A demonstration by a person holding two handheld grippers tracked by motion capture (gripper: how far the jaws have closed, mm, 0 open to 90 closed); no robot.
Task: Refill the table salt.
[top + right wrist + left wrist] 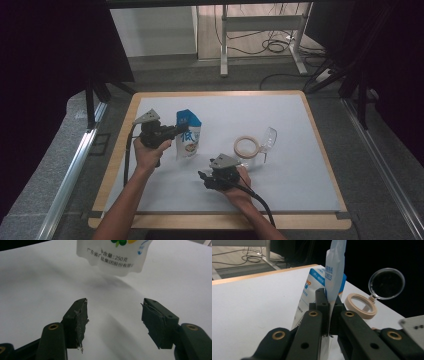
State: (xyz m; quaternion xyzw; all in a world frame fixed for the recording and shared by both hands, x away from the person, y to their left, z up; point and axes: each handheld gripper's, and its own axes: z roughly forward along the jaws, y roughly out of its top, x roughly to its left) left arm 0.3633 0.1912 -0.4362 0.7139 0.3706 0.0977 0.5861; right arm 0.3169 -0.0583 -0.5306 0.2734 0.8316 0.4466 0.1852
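With the left gripper (328, 315) clenched on the edge of the blue-and-white pouch (188, 134), lifted just above the table (300, 175), the right gripper (113, 322), fingers released and empty, should approach squarely and grip the pouch's lower edge firmly.

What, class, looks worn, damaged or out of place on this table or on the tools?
The pads of the right gripper look frayed, their black lining ragged and peeling at the edges. The blue-and-white pouch is simply pinched in the shut left gripper; nothing looks spilled. The lidded jar lies open.
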